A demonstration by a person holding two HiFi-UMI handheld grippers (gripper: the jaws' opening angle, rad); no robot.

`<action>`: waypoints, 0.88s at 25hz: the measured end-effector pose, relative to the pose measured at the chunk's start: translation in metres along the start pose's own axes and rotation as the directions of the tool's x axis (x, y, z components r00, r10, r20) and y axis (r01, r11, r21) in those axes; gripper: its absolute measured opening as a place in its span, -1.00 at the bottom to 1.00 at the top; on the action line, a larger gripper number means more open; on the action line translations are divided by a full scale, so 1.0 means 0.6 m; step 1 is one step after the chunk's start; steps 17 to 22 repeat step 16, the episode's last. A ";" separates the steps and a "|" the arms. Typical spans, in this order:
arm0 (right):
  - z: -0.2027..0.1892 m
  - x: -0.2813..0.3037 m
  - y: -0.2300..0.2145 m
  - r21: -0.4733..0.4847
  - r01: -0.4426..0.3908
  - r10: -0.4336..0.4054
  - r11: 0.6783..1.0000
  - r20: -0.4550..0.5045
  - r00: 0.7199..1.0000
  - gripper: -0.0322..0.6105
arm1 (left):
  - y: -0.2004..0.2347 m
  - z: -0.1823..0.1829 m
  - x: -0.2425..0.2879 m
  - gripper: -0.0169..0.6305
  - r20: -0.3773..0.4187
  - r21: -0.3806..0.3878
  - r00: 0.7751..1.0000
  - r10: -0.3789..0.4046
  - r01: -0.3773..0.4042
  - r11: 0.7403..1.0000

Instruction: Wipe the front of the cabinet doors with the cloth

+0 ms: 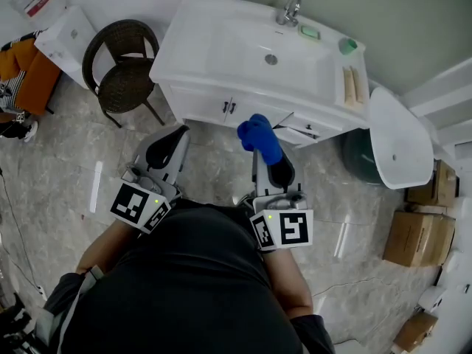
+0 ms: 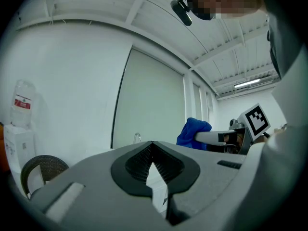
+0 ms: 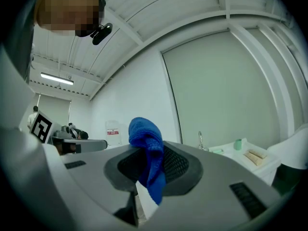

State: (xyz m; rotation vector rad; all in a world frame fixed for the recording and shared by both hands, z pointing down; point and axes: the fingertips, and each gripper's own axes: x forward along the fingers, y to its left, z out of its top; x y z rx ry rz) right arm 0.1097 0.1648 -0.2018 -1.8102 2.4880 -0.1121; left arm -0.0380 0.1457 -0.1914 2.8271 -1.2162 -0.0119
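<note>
A white vanity cabinet (image 1: 214, 98) stands in front of me, its two doors shut, with dark handles (image 1: 228, 108) at the middle. My right gripper (image 1: 263, 153) is shut on a blue cloth (image 1: 259, 134), held up a short way off the doors; the right gripper view shows the cloth (image 3: 149, 158) bunched between the jaws and sticking out above them. My left gripper (image 1: 175, 133) is shut with nothing in it, level with the right one and left of it. The cloth (image 2: 194, 130) also shows in the left gripper view.
A sink with a faucet (image 1: 290, 9), green soap (image 1: 310, 31) and a green cup (image 1: 348, 46) tops the cabinet. A wicker chair (image 1: 122, 65) stands at the left, a white basin (image 1: 398, 139) and a dark bucket (image 1: 358, 157) at the right, and cardboard boxes (image 1: 417, 234) beyond.
</note>
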 end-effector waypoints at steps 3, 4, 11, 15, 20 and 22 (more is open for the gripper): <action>0.003 -0.002 -0.001 -0.005 0.004 -0.004 1.000 0.004 1.000 -0.69 | -0.002 0.000 0.001 -0.95 -0.001 0.001 1.000 -0.006 0.006 1.000; 0.003 -0.002 -0.001 -0.004 0.005 -0.005 1.000 0.003 1.000 -0.69 | -0.002 0.000 0.000 -0.95 -0.001 0.001 1.000 -0.006 0.006 1.000; -0.001 0.006 -0.011 0.010 0.006 -0.006 1.000 -0.004 1.000 -0.69 | 0.000 -0.001 0.012 -0.95 -0.005 0.000 1.000 -0.011 0.011 1.000; -0.003 0.015 -0.013 0.012 0.006 -0.006 1.000 -0.004 1.000 -0.69 | 0.006 -0.004 0.020 -0.95 -0.007 0.000 1.000 -0.011 0.011 1.000; -0.003 0.017 -0.015 0.014 0.007 -0.007 1.000 -0.005 1.000 -0.69 | 0.008 -0.005 0.022 -0.95 -0.008 -0.001 1.000 -0.011 0.011 1.000; -0.003 0.017 -0.015 0.014 0.007 -0.007 1.000 -0.005 1.000 -0.69 | 0.008 -0.005 0.022 -0.95 -0.008 -0.001 1.000 -0.011 0.011 1.000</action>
